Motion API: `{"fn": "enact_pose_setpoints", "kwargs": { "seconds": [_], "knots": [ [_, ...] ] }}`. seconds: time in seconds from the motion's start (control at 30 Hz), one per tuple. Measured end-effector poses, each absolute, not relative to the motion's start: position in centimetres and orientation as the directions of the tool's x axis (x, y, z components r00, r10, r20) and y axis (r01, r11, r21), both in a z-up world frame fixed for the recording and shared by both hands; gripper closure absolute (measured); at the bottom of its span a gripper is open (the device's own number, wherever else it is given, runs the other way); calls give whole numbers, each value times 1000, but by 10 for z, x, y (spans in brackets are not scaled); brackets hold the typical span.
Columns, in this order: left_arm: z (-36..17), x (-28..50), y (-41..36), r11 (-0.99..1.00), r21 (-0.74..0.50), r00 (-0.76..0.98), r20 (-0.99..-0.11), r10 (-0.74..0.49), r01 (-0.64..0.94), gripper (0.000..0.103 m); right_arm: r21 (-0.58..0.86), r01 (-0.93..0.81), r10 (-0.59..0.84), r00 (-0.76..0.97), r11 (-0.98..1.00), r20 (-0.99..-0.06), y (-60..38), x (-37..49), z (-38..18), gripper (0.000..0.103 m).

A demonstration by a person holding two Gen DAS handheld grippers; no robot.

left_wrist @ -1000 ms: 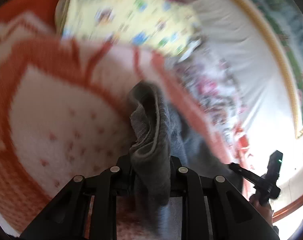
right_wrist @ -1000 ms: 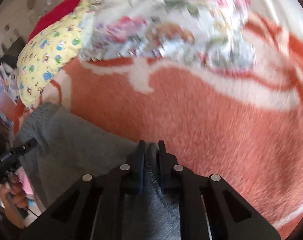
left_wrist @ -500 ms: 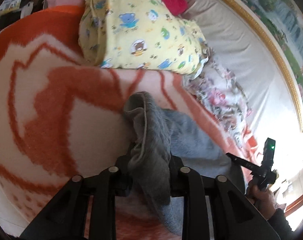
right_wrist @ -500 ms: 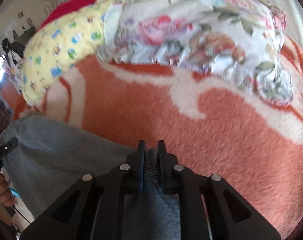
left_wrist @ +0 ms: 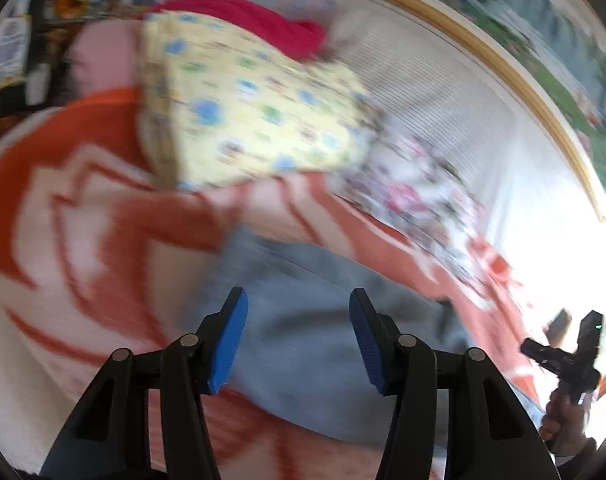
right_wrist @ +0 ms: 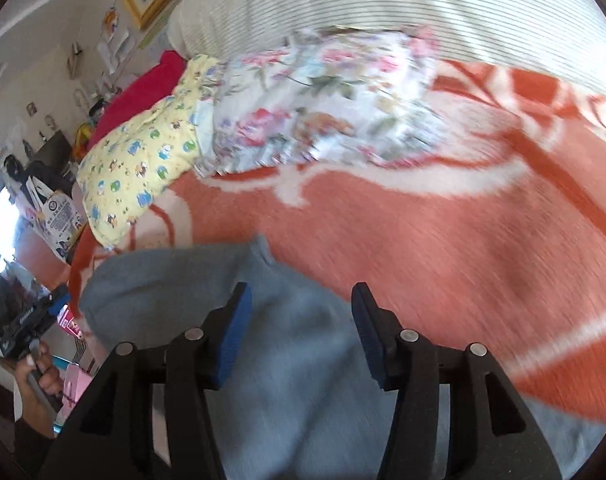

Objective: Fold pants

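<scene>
Left gripper (left_wrist: 298,336), right gripper (right_wrist: 301,330): jaws opening (nothing pinched).

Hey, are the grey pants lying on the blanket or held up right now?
Lying down: the pants rest on the blanket, gripped by neither opening hand-held gripper.

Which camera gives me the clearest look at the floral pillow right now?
The right wrist view: the floral pillow sits large and fairly sharp beside the yellow pillow. In the left wrist view it is only a motion-blurred patch at the blanket's far edge.
</scene>
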State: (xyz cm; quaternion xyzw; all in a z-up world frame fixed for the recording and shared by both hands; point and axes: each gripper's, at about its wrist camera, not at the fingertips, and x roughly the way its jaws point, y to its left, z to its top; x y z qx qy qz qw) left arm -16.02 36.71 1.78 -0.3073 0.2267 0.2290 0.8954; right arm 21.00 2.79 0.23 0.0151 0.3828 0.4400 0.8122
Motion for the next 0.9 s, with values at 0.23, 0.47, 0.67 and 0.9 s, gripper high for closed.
{"fn": "enact_pose_setpoints", "kwargs": {
  "seconds": [0.23, 0.47, 0.67, 0.9],
  "knots": [
    [16, -81, 276, 843, -416, 811, -583, 40, -341, 42, 363, -582, 645, 400, 727, -651, -88, 184, -27, 49],
    [17, -5, 177, 900, -424, 780, -596, -190, -104, 39, 411, -360, 546, 508, 837, -666, -212, 162, -47, 49],
    [27, 49, 95, 911, -404, 719, -610, -332, 78, 36, 467, -215, 500, 565, 857, -657, -292, 139, -59, 48],
    [30, 92, 18, 906, -366, 644, -645, -411, 212, 33, 491, -104, 447, 605, 865, -659, -341, 123, -77, 48]
  ]
}}
